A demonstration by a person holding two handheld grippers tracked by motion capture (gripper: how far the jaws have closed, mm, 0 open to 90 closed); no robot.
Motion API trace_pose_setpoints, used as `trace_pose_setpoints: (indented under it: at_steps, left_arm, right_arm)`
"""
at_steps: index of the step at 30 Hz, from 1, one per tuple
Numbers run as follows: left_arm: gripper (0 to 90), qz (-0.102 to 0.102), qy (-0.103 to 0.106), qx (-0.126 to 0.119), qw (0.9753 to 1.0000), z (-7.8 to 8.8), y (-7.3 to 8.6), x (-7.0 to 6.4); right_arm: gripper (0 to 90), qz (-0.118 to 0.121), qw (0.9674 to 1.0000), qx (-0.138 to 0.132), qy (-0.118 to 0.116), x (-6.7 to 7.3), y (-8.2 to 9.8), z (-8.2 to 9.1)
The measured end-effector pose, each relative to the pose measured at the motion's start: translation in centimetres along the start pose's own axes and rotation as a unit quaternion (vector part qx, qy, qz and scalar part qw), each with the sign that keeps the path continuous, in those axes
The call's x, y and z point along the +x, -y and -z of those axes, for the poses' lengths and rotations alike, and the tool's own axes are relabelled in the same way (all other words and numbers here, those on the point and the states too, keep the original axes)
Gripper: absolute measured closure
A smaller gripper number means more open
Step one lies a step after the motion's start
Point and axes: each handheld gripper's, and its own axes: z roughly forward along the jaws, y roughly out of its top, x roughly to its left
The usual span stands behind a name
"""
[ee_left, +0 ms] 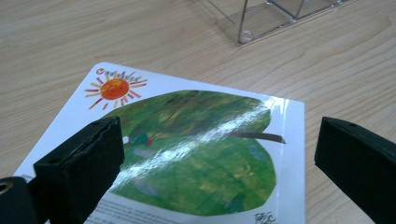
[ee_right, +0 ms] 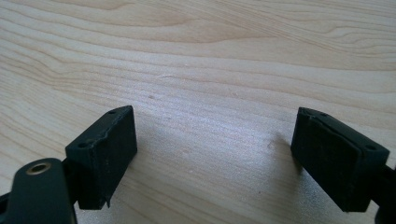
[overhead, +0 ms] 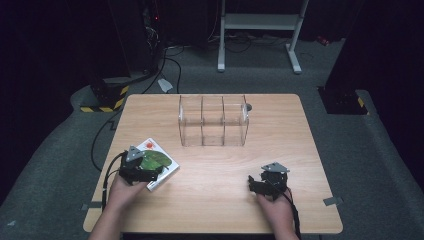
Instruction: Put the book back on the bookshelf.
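A thin picture book (overhead: 161,159) lies flat at the table's front left, its white cover showing a big green leaf and an orange sun. My left gripper (overhead: 154,174) hovers over the book's near edge. In the left gripper view its jaws stand wide apart, open (ee_left: 219,140), with the book's cover (ee_left: 196,158) below them and nothing pinched. My right gripper (overhead: 252,184) rests at the front right, open (ee_right: 215,135) over bare wood, holding nothing.
A clear plastic organizer (overhead: 213,121) with three compartments stands at the middle back of the wooden table (overhead: 225,205); its corner (ee_left: 266,18) lies beyond the book. On the floor are a black-and-yellow striped base (overhead: 107,97), cables and a white stand (overhead: 260,30).
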Motion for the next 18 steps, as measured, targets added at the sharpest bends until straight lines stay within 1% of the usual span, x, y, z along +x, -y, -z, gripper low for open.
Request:
trace_pose_setpoints:
  at_steps: [2,4,8,11,15,18]
  left_arm:
    - [2.0,0.004,-0.008,0.002,1.0000,0.0,0.2,0.8]
    - [2.0,0.015,-0.014,0.004,0.9998,-0.1,0.4,1.5]
    - [2.0,0.028,-0.026,-0.002,0.9993,-0.3,0.9,2.8]
    - [1.9,0.048,-0.028,-0.005,0.9984,-0.6,1.2,3.8]
    - [1.9,0.074,-0.031,-0.008,0.9967,-1.0,1.8,4.9]
    - [0.9,0.081,-0.036,-0.004,0.9960,-1.2,2.0,5.5]
  right_arm:
    - [14.0,0.000,1.0000,0.000,0.000,0.0,0.0,0.0]
    - [14.0,0.000,1.0000,0.000,0.000,0.0,0.0,0.0]
    - [14.0,0.000,1.0000,0.000,0.000,0.0,0.0,0.0]
    - [14.0,0.000,1.0000,0.000,0.000,0.0,0.0,0.0]
    - [14.0,0.000,1.0000,0.000,0.000,0.0,0.0,0.0]
    - [14.0,0.000,1.0000,0.000,0.000,0.0,0.0,0.0]
